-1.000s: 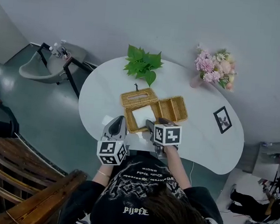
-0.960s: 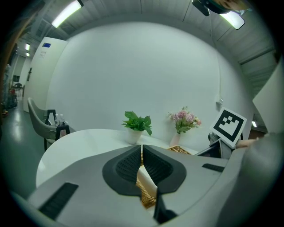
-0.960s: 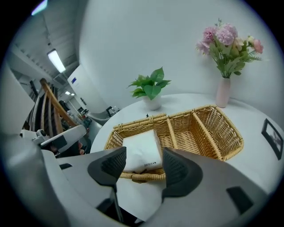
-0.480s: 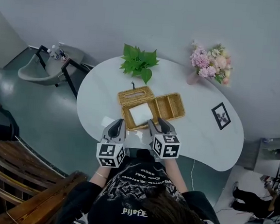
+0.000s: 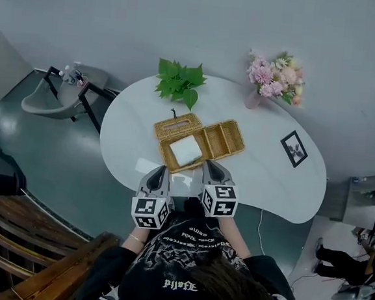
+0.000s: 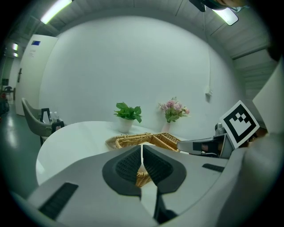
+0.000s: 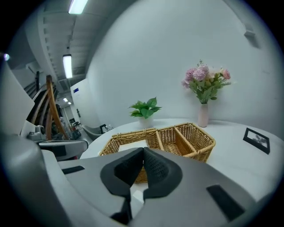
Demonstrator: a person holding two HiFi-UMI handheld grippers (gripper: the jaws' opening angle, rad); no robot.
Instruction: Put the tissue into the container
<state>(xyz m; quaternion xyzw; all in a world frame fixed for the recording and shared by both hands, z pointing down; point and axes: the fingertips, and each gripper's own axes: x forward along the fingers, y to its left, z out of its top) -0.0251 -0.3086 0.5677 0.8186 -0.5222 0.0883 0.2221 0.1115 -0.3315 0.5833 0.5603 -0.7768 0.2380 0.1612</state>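
Note:
The wicker basket (image 5: 222, 140) stands in the middle of the white table (image 5: 263, 179). A white tissue (image 5: 186, 150) lies flat in its left compartment; the two right compartments look empty. The basket (image 7: 191, 137) and tissue (image 7: 129, 145) also show in the right gripper view, just beyond the jaws. My right gripper (image 5: 211, 166) hangs at the table's near edge, short of the basket, shut and empty (image 7: 143, 160). My left gripper (image 5: 161, 170) sits beside it to the left, shut with nothing in it (image 6: 142, 165). The basket (image 6: 133, 140) lies ahead of it.
A potted green plant (image 5: 178, 81) stands behind the basket and a vase of pink flowers (image 5: 271, 75) at the back right. A small framed picture (image 5: 294, 149) lies on the right of the table. A grey chair (image 5: 48, 96) stands left of the table.
My right gripper has drawn back from over the basket's near edge toward the person, and its jaws have closed empty. The tissue stays in the basket. The left gripper has barely moved.

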